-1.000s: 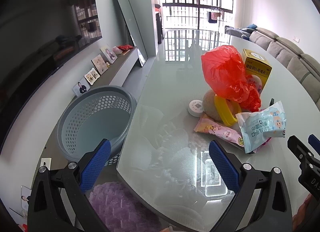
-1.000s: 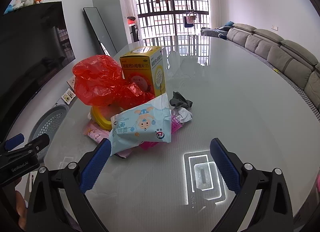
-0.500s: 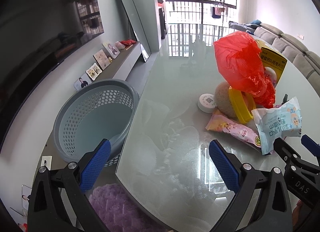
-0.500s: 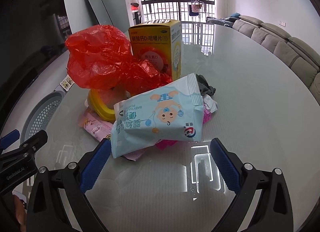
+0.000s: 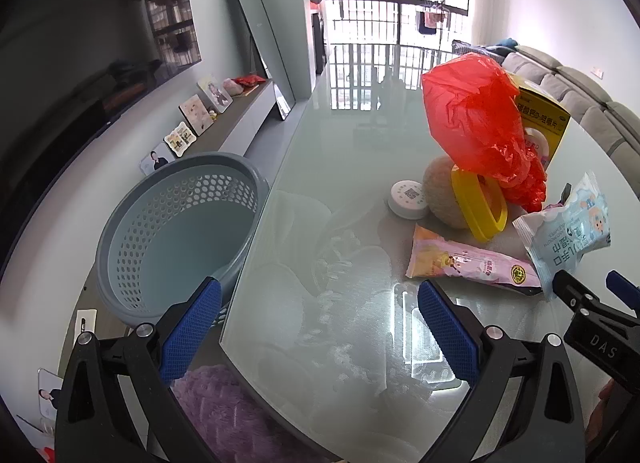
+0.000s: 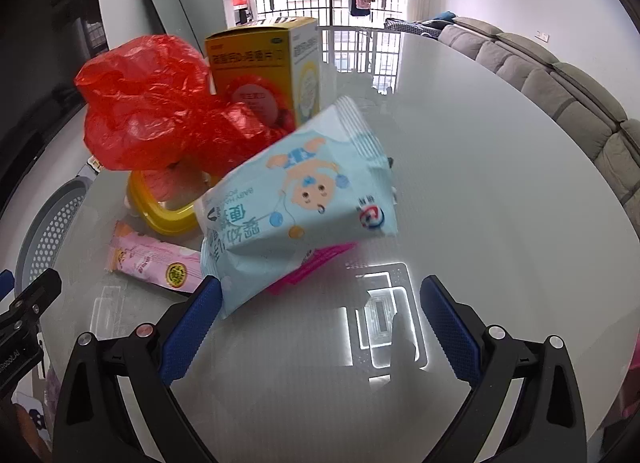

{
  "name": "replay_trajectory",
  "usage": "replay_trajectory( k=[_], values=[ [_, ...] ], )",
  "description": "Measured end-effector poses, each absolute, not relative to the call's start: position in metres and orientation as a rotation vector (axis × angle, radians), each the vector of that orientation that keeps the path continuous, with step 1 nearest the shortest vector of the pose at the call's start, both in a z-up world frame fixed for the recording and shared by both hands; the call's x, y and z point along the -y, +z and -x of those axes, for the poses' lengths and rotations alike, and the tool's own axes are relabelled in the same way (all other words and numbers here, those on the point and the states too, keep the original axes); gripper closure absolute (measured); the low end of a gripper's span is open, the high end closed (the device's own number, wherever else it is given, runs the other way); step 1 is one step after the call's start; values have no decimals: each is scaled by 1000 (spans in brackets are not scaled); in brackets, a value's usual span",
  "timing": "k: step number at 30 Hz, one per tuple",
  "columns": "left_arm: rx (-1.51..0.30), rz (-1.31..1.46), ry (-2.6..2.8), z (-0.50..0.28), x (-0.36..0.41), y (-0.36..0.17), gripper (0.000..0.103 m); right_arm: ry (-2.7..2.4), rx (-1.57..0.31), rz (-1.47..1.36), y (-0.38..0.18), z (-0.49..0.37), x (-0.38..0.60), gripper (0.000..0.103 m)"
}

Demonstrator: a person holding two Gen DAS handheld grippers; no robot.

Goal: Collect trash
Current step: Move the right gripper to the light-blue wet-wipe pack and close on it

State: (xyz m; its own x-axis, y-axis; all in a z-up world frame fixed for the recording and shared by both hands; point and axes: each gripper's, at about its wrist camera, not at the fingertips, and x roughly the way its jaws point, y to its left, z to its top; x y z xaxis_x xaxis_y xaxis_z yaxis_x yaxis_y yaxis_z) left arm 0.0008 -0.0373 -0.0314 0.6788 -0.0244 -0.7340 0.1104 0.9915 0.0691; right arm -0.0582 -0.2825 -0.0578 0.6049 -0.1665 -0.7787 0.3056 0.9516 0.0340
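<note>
Bright daylight pours in from the barred window [image 5: 394, 19] at the far end and blows it out to near white. The glossy desk [image 5: 352, 143] mirrors the window bars and a hard rectangular ceiling-light glare [image 6: 386, 317]. The wipes pack [image 6: 304, 199] is blurred by motion. The fisheye lens bends straight lines and leaves the corners black.

— What is seen ahead of the right claw [image 6: 318, 313]?
— A pale blue wipes packet [image 6: 296, 203], its corner just beside the left pad [image 6: 190, 325]; the pads are spread wide.
— And beyond it?
— A red plastic bag [image 6: 160, 107] and yellow box [image 6: 268, 63] are piled on the bench [image 6: 480, 191].
</note>
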Motion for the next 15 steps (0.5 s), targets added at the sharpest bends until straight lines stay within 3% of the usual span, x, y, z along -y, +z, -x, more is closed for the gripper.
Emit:
replay_trajectory(
  k=[15],
  values=[
    [-824, -145, -107, 3, 63, -29, 6, -337, -814, -192, -36, 79, 326, 8]
  ],
)
